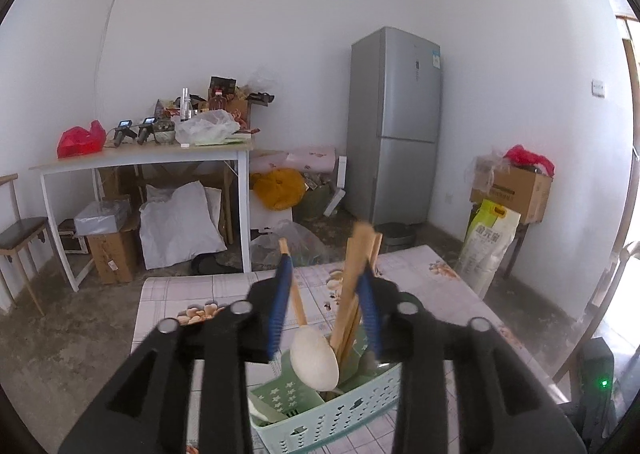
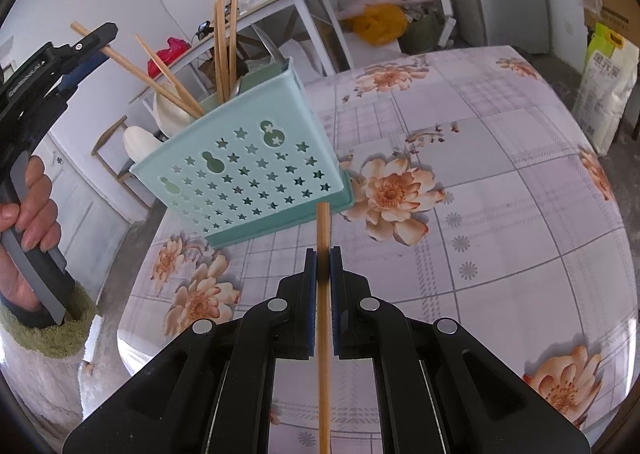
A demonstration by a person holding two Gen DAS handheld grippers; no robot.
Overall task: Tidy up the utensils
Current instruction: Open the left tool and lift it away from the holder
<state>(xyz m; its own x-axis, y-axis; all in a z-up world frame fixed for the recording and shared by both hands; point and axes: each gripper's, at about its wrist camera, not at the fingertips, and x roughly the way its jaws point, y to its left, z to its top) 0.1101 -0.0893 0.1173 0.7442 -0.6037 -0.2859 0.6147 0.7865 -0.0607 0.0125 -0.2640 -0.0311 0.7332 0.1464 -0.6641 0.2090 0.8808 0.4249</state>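
A light green perforated utensil basket stands on the flowered table; it also shows in the left wrist view. It holds wooden chopsticks, a white wooden-handled spoon and other utensils. My left gripper is open above the basket, its fingers on either side of the spoon handle and chopsticks. It shows at the left of the right wrist view. My right gripper is shut on a single wooden chopstick, just in front of the basket.
A white side table piled with bags and bottles stands by the far wall. A grey fridge, cardboard boxes and a rice bag stand beyond the table. A wooden chair is at the left.
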